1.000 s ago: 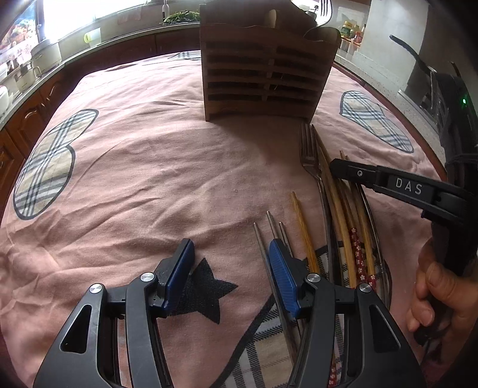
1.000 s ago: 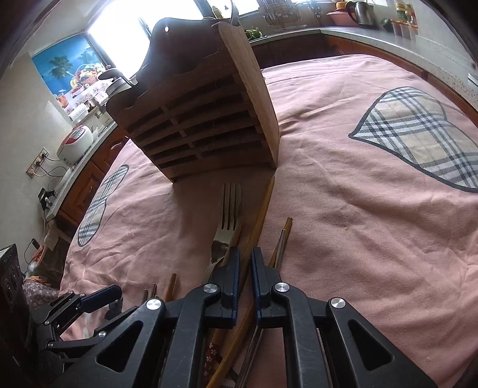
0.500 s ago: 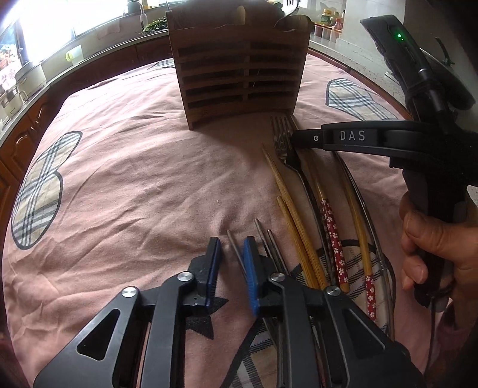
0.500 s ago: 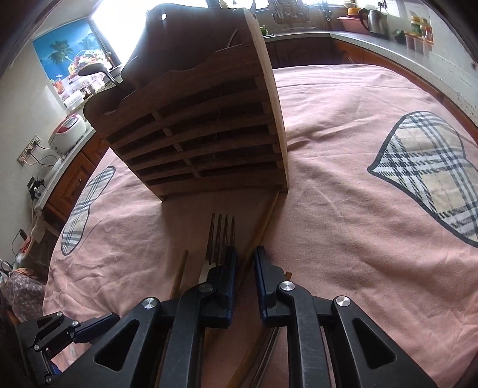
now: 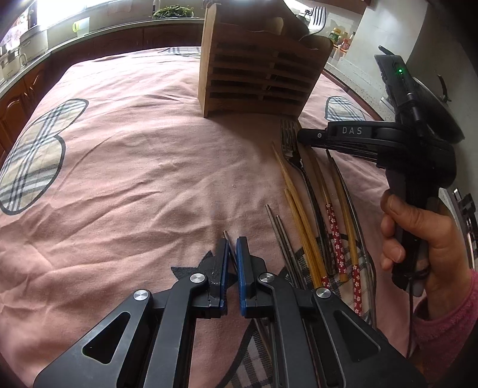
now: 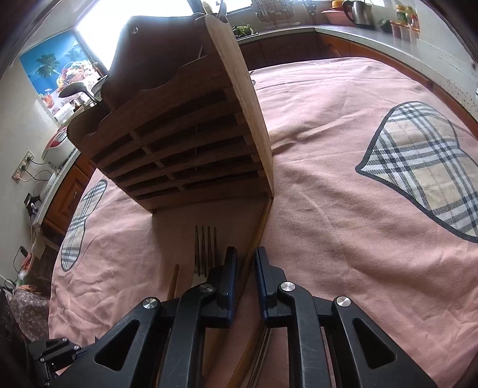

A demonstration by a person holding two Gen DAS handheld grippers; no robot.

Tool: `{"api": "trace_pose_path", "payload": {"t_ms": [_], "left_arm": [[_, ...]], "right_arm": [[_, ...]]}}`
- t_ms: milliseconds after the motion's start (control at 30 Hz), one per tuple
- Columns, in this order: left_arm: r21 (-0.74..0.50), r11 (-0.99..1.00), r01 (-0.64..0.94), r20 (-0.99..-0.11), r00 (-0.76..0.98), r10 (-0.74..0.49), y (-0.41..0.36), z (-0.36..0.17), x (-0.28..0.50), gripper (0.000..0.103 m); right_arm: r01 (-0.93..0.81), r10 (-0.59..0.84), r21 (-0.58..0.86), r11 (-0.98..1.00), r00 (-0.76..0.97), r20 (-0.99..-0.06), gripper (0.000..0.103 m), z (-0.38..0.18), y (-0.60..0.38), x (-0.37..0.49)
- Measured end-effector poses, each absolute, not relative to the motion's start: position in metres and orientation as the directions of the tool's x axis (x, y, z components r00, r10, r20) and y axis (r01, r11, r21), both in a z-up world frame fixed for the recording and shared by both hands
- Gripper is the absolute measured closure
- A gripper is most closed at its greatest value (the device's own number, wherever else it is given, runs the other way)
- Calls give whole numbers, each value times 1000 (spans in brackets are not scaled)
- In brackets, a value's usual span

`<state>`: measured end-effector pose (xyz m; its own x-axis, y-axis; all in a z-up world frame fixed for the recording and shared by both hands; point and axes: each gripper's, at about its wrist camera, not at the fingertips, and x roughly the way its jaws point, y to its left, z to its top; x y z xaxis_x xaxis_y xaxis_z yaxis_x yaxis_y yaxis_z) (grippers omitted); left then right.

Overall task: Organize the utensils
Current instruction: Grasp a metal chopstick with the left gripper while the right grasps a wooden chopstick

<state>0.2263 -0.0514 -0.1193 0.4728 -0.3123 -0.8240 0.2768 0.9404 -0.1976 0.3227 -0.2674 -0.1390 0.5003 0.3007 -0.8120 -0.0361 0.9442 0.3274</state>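
Note:
A wooden slatted utensil holder (image 5: 257, 71) stands upright on the pink cloth; it also fills the right wrist view (image 6: 185, 143). My left gripper (image 5: 232, 247) is shut on a thin metal chopstick (image 5: 227, 237) whose tip pokes out between the blue pads. Beside it lie two more metal chopsticks (image 5: 282, 238), bamboo chopsticks (image 5: 298, 215), flower-patterned chopsticks (image 5: 333, 226) and a fork (image 5: 291, 149). My right gripper (image 6: 245, 262) has its jaws narrowly apart around a long wooden chopstick (image 6: 261, 226), just beside the fork tines (image 6: 206, 244). It also shows in the left wrist view (image 5: 301, 137).
The pink cloth (image 5: 119, 155) has plaid heart patches (image 6: 424, 170). Kitchen counters with jars and a kettle (image 6: 358, 12) ring the table. A dark pan (image 5: 439, 110) sits at the right edge.
My left gripper closed from wide open onto the thin metal chopstick. My right gripper moved forward along the utensils towards the base of the wooden holder.

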Motion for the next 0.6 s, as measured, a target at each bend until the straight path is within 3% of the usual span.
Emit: {"api": "trace_pose_path", "payload": {"t_ms": [267, 600], "left_arm": [[-275, 930, 245, -796, 484, -363, -28, -112, 220, 98], [-279, 924, 263, -741, 553, -381, -19, -77, 198, 99]], "right_arm": [[-37, 281, 307, 951, 522, -805, 95, -136, -266, 319], [-120, 371, 385, 915, 624, -688, 97, -78, -275, 264]]}}
